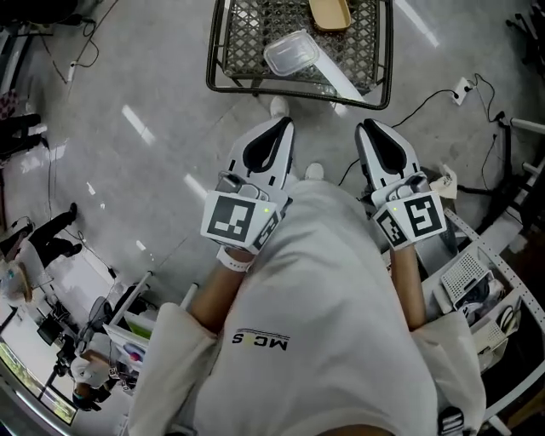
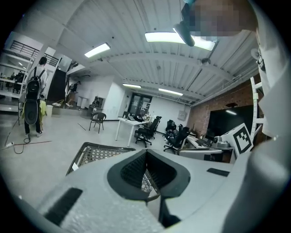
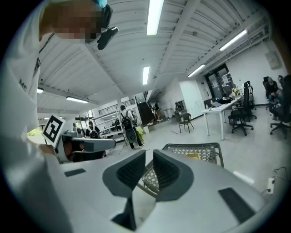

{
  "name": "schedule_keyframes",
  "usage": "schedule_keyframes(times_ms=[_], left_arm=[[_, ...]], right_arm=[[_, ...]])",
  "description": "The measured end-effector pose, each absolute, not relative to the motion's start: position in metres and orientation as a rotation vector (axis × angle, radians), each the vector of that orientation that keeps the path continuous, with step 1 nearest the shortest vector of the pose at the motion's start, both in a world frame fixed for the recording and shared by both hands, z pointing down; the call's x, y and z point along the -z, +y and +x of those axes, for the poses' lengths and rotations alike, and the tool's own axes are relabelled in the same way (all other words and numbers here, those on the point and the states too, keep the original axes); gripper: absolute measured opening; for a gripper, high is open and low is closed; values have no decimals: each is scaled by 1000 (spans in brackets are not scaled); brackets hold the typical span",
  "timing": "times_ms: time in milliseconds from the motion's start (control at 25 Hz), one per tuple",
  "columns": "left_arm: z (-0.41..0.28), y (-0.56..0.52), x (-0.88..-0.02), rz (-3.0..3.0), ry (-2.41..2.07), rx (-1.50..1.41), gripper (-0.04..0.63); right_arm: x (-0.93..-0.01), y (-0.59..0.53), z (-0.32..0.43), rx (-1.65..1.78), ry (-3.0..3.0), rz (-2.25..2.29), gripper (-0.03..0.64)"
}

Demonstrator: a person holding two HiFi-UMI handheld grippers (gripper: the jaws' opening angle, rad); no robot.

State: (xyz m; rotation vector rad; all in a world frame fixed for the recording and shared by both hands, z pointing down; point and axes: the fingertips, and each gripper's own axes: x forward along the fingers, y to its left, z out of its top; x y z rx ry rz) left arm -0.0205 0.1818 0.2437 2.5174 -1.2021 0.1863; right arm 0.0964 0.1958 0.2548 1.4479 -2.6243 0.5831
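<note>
My left gripper (image 1: 283,123) sits close against my white shirt (image 1: 332,281), nose aimed ahead. In the left gripper view its two dark pads (image 2: 132,170) meet at the tips, pressed together with nothing between them. My right gripper (image 1: 367,127) is level with it, just across my front. In the right gripper view its jaws are a sliver apart, with only bare floor showing through the slit, so it too is empty. Neither touches anything but my hands.

The nearest thing to both is a black wire basket (image 1: 215,60) standing on the grey floor (image 1: 128,102) straight ahead, near the tips but apart from them. Inside it a clear plastic container (image 1: 292,53) lies tilted on the mesh, and beside that, toward the far edge, lies a tan tray-like piece (image 1: 329,13).

Each gripper's marker cube (image 1: 232,217) faces up at me. A white rack (image 1: 477,277) stands by my right elbow, and a power strip (image 1: 462,88) lies on the floor further out.
</note>
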Motion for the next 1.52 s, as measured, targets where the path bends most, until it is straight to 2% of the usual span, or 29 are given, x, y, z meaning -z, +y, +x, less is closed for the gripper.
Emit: schedule_keyframes(times_ms=[80, 240, 560, 1040, 1520], left_arm=[[-30, 145, -237, 2532, -1179, -177, 23], [-49, 75, -224, 2549, -1142, -153, 23], [-61, -13, -231, 2538, -1067, -184, 23], [-36, -40, -264, 2459, -1103, -305, 23], [-23, -36, -350, 2303, -1125, -439, 23]], right_arm=[[-249, 165, 85, -581, -2626, 1449, 96], [-239, 105, 63, -552, -2593, 1453, 121], [-253, 29, 64, -622, -2480, 1501, 130], [-330, -19, 79, -806, -2479, 1215, 163], [-419, -41, 74, -966, -2396, 1094, 199]])
